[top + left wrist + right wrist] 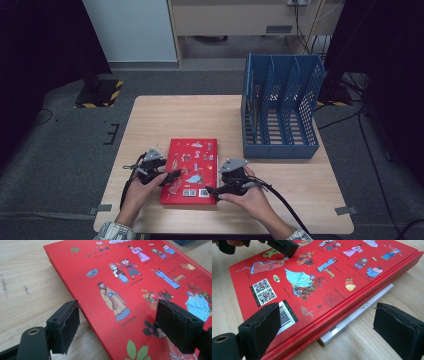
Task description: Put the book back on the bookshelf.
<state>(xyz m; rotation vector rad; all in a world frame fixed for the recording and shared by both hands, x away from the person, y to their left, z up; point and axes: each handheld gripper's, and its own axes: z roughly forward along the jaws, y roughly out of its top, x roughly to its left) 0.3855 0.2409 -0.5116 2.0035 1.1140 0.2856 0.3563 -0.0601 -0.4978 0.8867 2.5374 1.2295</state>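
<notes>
My left gripper (172,176) stands part open, astride the book's (190,170) left edge, one pad over the cover, one over the table (200,112), gripping nothing. My right gripper (214,190) is wide open at the spine, near the front corner, one jaw above the barcode, also empty. The red book lies flat near the table's front edge. A blue rack (280,107) stands well apart, back right.

A red hardcover book (189,171) with cartoon figures, a QR code and barcode lies flat, closed, near the tabletop's (200,115) front edge.
</notes>
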